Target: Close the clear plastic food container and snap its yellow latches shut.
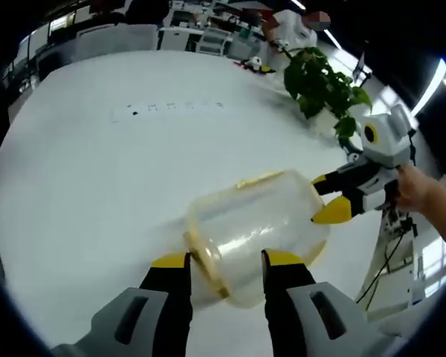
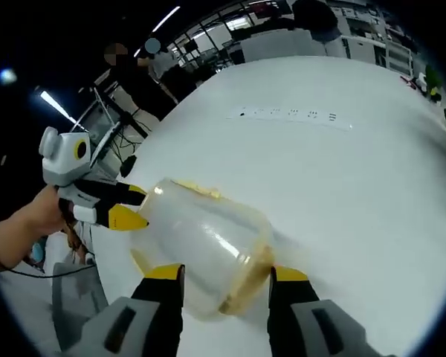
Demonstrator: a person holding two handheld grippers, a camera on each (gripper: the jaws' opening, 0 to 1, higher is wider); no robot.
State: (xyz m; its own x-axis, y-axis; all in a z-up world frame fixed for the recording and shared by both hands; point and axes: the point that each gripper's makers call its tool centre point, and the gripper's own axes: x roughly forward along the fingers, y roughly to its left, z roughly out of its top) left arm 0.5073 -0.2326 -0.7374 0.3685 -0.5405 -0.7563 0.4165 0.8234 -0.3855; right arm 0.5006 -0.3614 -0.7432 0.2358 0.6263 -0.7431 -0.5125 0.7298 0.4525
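A clear plastic container (image 1: 260, 223) with yellow latches lies tilted on its side over the white table (image 1: 89, 186). My left gripper (image 1: 224, 260) has its yellow-tipped jaws pressed against both sides of the container's near, yellow-rimmed end. The right gripper (image 1: 325, 195) comes in from the right and clasps the far end. In the right gripper view the same container (image 2: 201, 238) sits between my right gripper (image 2: 227, 273) jaws, and the left gripper (image 2: 134, 204) holds its other end. A yellow latch (image 2: 197, 189) shows on the upper edge.
A potted green plant (image 1: 320, 82) stands at the table's far right edge. A row of small sockets (image 2: 290, 114) is set in the tabletop. A person's hands (image 1: 420, 190) (image 2: 26, 227) hold the grippers. Desks, chairs and cables ring the table.
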